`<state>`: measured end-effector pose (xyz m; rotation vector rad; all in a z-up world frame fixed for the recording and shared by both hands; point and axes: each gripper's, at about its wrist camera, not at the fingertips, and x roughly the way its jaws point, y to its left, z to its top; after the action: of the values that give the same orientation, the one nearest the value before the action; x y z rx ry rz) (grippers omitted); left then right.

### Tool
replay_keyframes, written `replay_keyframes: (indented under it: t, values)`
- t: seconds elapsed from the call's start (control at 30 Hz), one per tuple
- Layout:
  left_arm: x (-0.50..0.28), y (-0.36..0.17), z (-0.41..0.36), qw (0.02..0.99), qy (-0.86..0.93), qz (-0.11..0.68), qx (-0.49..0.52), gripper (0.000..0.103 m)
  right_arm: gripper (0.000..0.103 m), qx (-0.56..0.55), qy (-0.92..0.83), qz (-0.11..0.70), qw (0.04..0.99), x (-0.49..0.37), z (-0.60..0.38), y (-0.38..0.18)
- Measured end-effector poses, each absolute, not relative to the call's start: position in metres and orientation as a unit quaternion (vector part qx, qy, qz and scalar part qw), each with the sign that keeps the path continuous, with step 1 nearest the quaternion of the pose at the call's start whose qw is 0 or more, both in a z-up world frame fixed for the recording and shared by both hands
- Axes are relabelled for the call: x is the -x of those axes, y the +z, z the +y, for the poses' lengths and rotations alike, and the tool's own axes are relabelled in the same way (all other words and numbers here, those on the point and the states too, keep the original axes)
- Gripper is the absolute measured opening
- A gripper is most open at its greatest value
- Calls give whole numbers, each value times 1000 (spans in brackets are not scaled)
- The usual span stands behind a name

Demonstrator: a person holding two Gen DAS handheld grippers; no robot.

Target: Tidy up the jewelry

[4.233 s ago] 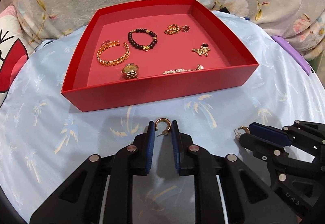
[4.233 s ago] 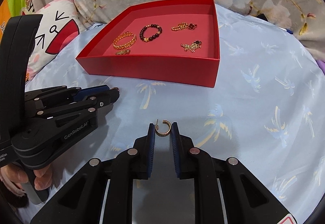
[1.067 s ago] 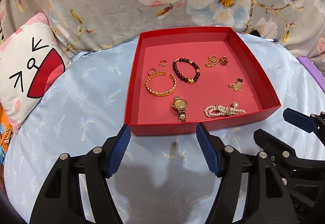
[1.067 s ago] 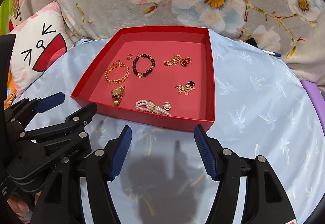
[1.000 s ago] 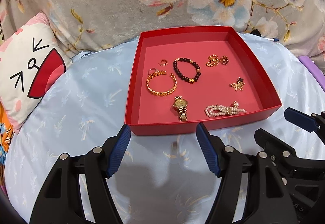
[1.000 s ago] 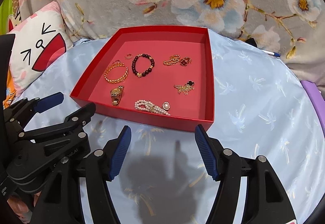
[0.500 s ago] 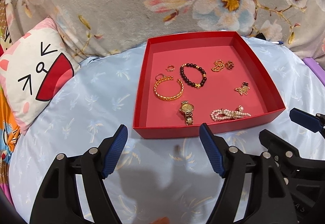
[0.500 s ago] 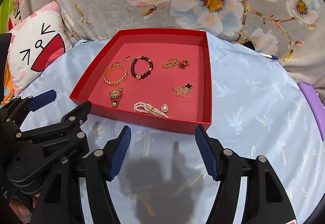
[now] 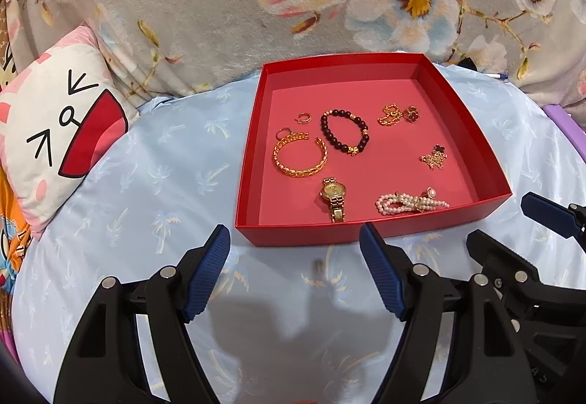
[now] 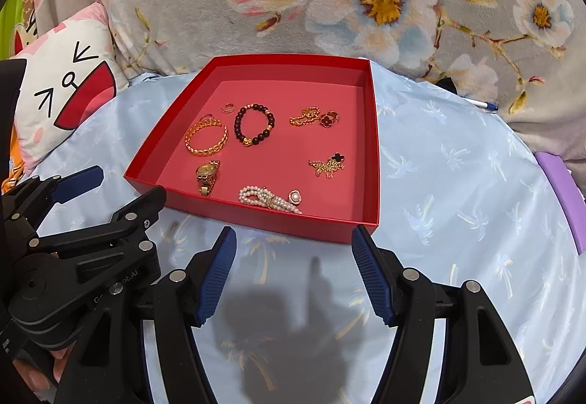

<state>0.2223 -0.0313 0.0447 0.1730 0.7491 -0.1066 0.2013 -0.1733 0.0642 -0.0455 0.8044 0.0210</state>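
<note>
My left hand-held gripper hangs over the pale blue palm-print sheet, its blue pads spread wide with nothing between them; its jaws have just been opening a little further. My right hand-held gripper stands just as wide apart and just as empty, beside the left one. Ahead of both, the red tray sits on the sheet and holds all the jewelry: a gold chain bangle at the left with two small gold hoop earrings just behind it, a dark beaded bracelet in the middle, a gold chain with a dark clover charm toward the far right, another gold clover piece nearer the right wall, a gold watch by the front wall, and a pearl bracelet beside the watch. A cartoon-face pillow lies at the left, and a grey floral blanket rises behind the tray.
</note>
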Motion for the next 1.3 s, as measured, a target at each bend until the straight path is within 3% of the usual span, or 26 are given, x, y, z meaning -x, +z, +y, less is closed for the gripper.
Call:
replay_keyframes:
  t: [1.3]
  values:
    - [-221,44,-32,927,-50,361,-93,71,64,22,9,390,920,-202,-172,65]
